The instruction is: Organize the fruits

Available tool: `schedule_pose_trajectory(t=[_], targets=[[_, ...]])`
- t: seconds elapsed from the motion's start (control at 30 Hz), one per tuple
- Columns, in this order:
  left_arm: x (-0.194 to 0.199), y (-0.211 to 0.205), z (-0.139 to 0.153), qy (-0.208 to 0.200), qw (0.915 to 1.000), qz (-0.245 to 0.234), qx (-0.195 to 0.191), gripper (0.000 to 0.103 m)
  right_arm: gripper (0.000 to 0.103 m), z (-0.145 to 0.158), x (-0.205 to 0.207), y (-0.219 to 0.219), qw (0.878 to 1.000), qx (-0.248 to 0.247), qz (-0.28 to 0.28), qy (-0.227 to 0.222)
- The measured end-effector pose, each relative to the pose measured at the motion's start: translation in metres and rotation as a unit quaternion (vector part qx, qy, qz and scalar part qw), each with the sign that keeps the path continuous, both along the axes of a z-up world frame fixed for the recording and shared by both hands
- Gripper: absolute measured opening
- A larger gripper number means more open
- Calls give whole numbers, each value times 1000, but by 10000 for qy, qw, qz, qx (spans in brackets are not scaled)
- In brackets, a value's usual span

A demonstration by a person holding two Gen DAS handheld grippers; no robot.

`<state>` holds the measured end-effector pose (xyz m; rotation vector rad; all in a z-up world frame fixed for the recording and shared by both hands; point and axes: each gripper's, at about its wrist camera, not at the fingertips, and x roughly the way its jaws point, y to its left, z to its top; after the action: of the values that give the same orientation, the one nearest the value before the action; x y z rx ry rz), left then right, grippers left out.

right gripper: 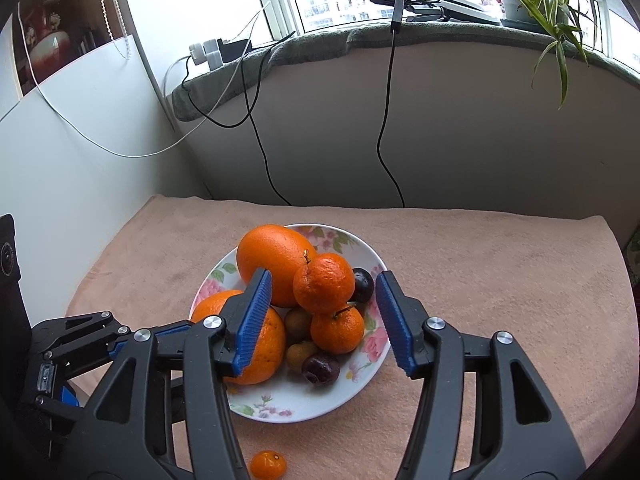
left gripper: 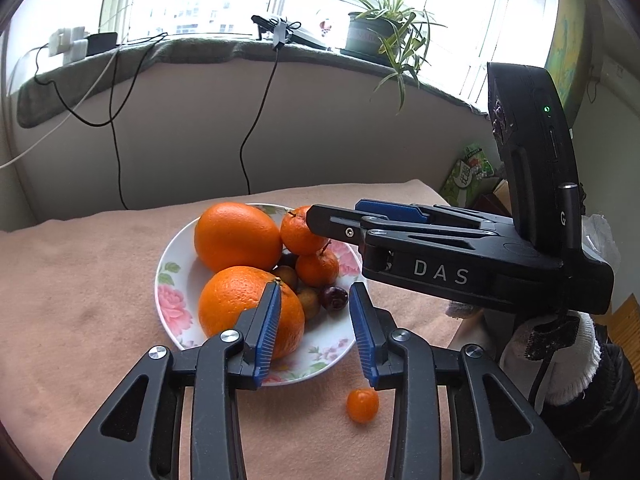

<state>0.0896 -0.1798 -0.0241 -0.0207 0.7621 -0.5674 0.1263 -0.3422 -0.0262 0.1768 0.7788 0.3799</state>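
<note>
Floral plate [right gripper: 362, 246] on the pink-clothed bench [right gripper: 500, 280], heaped with fruit: two large oranges [right gripper: 276, 258], two tangerines [right gripper: 324, 282], dark plums [right gripper: 320, 368], small brown fruits [right gripper: 298, 320].

One small orange fruit [left gripper: 362, 405] off the plate, on the cloth just beside the near rim (a kumquat, by the look).

Left claw [left gripper: 316, 332] spread, nothing between the pads; near orange behind its left finger, stray fruit just below its right fingertip.

Right claw [right gripper: 324, 322] spread wider, nothing pinched; tangerines framed between its fingers but apart from both pads. In the left view, its fingertips [left gripper: 320, 216] right by the upper tangerine; contact hard to judge.

Step in hand, as judged: stacking largely done, one stray fruit still to gather.

Next move likely calls for dropping the left claw onto the stray fruit, closing gently (small, round, apt to roll on the cloth), then setting it in a gap on the plate without nudging the pile. Top tangerine perched high; could topple if bumped.
</note>
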Motion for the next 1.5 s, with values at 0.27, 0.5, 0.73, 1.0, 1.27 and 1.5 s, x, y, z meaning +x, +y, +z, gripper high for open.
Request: schedule_pose_trajectory(t=[0.27,0.5,0.73,1.0,1.27,1.5], targets=[[-3,16,3,-69,9999,148,-25,34,57,-3,-27,-12,9999,66,-43,88],[-9,28,4,-111,9996,271,6,34,57,-15,-68,-10,9993,31,193,315],[-18,37,-1,-49,9995,305,60,41,56,-33,-96,8,9960,-102,637,611],[-27,50,-3,4,9990,436,68,51,40,-49,-109,21,9927,-375,825,796],[-32,62,-4,31,9985,546,50,52,30,-52,-110,25,9915,-546,821,846],[-36,70,-8,77,9981,602,75,51,24,-51,-108,32,9916,-675,791,770]])
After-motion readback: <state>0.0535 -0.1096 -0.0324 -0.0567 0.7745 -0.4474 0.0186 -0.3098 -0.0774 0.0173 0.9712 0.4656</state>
